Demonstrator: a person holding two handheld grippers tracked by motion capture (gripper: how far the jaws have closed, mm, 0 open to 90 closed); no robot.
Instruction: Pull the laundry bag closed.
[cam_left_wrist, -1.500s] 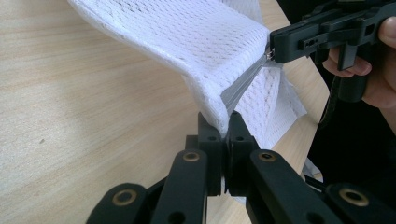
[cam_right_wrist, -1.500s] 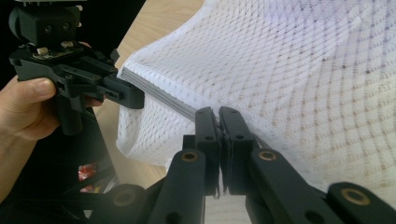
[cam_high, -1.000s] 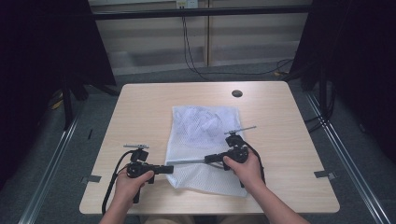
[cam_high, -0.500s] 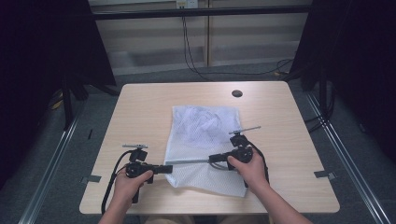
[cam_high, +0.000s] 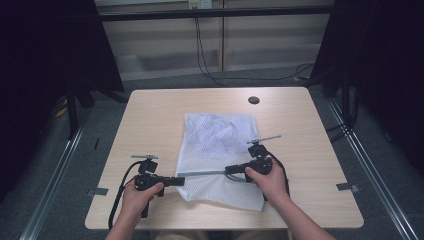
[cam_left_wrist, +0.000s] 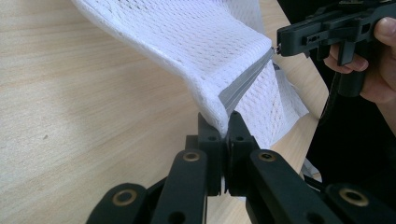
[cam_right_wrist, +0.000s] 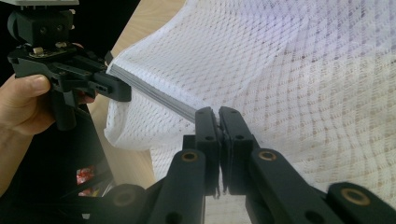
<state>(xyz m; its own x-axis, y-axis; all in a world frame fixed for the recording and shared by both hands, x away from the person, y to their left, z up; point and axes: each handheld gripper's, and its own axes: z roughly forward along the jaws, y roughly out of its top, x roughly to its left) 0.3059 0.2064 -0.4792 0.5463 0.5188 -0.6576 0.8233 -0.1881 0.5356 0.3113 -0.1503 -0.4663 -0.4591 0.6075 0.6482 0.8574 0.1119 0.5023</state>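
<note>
Overhead view; two close claw-mounted views

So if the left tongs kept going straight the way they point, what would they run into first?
They already grip the white mesh laundry bag at its grey zipper edge; the left tongs point along that zipper toward the right tongs, probably the first hard thing met.

The right gripper has its two black jaws pressed together on the grey zipper strip of a white mesh fabric bag, which spreads across the upper right and drapes over the light wooden table. The zipper strip runs taut up and to the left, where the left gripper, black and held by a hand, clamps its far end at the bag's edge. Below that hand lies dark space with a small red patch, too blurred to identify.
</note>
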